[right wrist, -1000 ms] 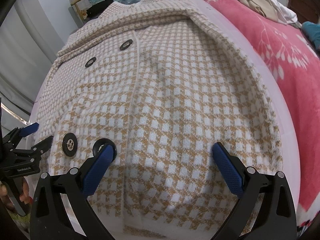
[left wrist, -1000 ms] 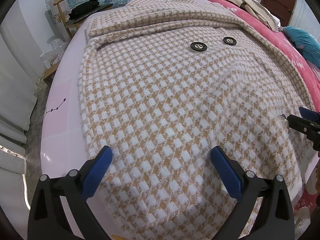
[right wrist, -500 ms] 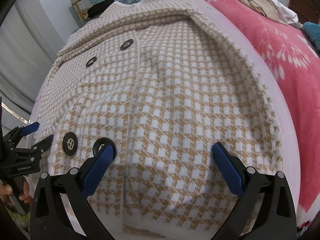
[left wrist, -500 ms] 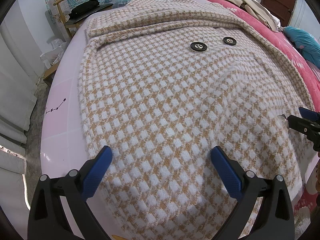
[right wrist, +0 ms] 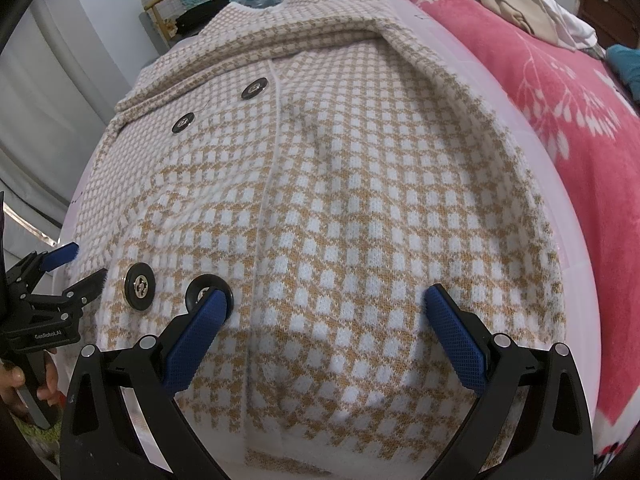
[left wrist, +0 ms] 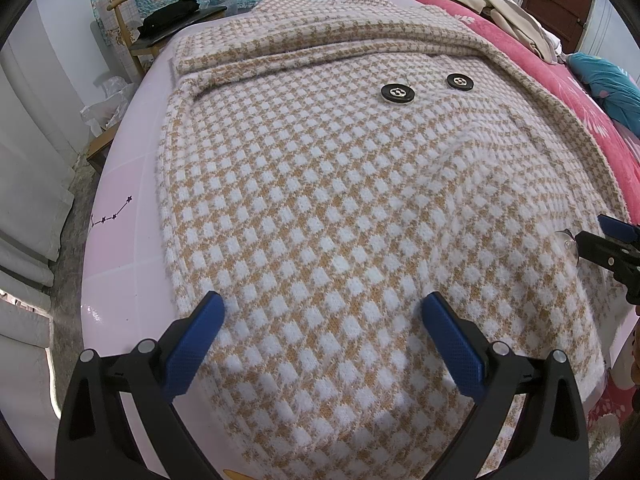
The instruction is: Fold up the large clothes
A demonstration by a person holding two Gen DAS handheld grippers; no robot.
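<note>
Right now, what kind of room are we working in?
Most likely a home bedroom: the houndstooth coat lies spread on a pink-sheeted bed, a floral pink blanket lies alongside, and a wooden chair stands behind.

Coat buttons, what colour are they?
Black buttons with silvery centres, clearest in the right wrist view.

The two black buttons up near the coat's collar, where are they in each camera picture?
Left wrist view: the two black buttons sit side by side in the upper middle, right of centre, just below the folded collar.
Right wrist view: the same pair sits upper left, on a slant, left of the white front edge.
Shared landmark: the wooden chair behind the checked coat, at the top left in both.
</note>
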